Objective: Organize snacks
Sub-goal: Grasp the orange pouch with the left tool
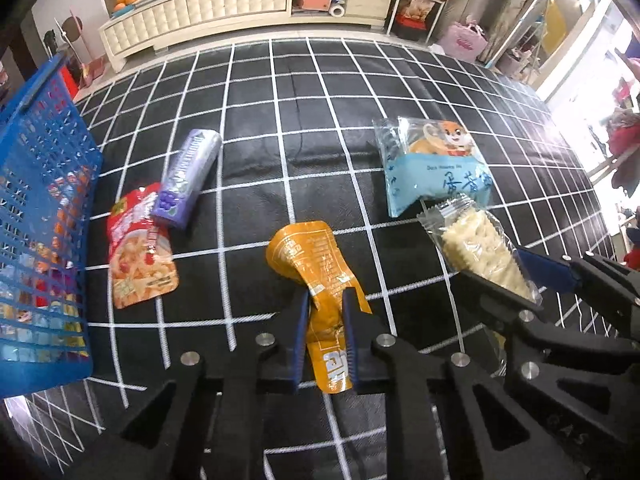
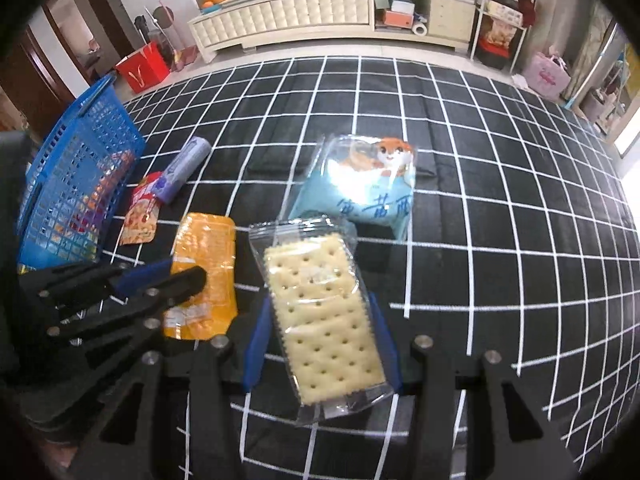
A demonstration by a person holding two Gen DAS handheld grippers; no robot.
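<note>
1. My left tongs [image 1: 325,322] are clamped on the orange pouch [image 1: 316,264], which lies on the table [image 1: 320,128].
2. My right tongs [image 2: 322,330] grip the cracker pack [image 2: 320,312] by its long edges.
3. Lift both clear of the cloth first, I judge.
4. Carry each over the blue basket [image 1: 44,184] rim at left; release inside.

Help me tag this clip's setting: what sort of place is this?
Probably a home living room: a long cream padded media cabinet against the wall, a bowl of oranges on it, and a black white-grid cloth spread out for snacks.
</note>
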